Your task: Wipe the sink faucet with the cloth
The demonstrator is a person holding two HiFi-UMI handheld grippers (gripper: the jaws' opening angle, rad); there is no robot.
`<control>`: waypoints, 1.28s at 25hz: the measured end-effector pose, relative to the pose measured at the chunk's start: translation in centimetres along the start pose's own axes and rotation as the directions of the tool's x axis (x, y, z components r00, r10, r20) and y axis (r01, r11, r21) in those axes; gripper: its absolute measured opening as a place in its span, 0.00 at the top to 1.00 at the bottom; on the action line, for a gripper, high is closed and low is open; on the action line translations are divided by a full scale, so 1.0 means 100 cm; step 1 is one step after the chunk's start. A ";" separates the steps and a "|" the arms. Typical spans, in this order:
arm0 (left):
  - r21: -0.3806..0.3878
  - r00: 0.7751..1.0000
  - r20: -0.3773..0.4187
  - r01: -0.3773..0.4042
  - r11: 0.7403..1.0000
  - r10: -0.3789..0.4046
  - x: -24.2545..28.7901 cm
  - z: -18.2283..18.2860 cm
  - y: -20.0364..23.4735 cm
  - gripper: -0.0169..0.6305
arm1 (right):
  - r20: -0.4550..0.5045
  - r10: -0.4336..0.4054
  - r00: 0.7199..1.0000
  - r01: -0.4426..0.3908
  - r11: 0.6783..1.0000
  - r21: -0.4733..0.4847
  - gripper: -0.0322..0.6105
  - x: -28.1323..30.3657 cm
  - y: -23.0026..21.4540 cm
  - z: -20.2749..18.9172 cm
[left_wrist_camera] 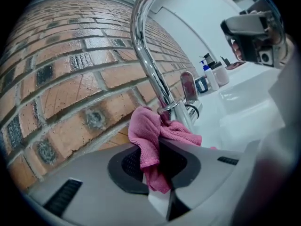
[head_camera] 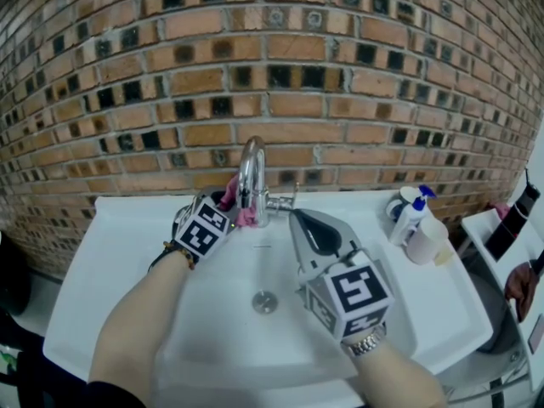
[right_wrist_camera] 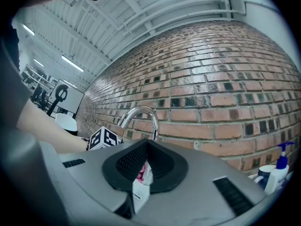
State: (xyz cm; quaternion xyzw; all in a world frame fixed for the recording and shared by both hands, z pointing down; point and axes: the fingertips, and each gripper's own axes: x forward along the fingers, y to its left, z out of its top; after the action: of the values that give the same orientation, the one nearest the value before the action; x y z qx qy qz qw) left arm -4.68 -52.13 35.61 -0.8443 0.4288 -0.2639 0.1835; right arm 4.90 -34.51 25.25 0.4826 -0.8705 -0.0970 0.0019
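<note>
Since the left gripper (head_camera: 228, 207) is pinching a fold of the pink cloth (left_wrist_camera: 151, 134) and presses it against the foot of the faucet (head_camera: 252, 173), at the back middle of the white sink (head_camera: 119, 253), the step in hand looks like the wipe of the lower stem. To do it well, I judge that the pinch must be firm, because only a small tuck of fabric sits between the pads while the rest bunches loosely round the chrome. The cloth should be dragged round the stem and up the curved neck with even pressure, with the loose bulk between jaw and metal so the hard fingers do not scrape the finish. The side lever (left_wrist_camera: 188, 87), just right of the stem, is near enough to be knocked, which might start the water. Further right, the right gripper (head_camera: 295, 218) hangs over the basin with its claw pressed together and nothing in it, its tip close to the lever; it is best held clear of the left one's path. A pump bottle (head_camera: 410, 218) stands at the sink's right end. How much of the stem's far side the cloth covers is hidden in every view, and a pink fleck in the gap below the right pads is too small to identify.
</note>
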 end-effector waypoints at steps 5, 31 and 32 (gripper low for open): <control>-0.006 1.000 -0.018 0.006 1.000 -0.006 0.000 -0.007 -0.006 0.89 | -0.004 -0.001 1.000 0.001 1.000 0.003 0.93 0.000 0.000 -0.001; -0.051 0.999 -0.036 0.015 0.999 -0.017 -0.021 -0.018 -0.026 0.89 | -0.009 -0.051 0.999 0.051 0.999 0.009 0.93 0.002 -0.014 -0.011; -0.060 0.999 -0.035 0.012 0.998 -0.014 -0.023 -0.018 -0.026 0.89 | -0.012 -0.055 0.998 0.055 0.998 0.009 0.93 0.001 -0.015 -0.011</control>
State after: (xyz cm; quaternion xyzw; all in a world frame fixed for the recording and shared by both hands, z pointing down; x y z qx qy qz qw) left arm -5.31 -48.94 37.78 -0.8475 0.4340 -0.2669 0.1489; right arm 6.22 -35.59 26.08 0.5068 -0.8573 -0.0902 0.0021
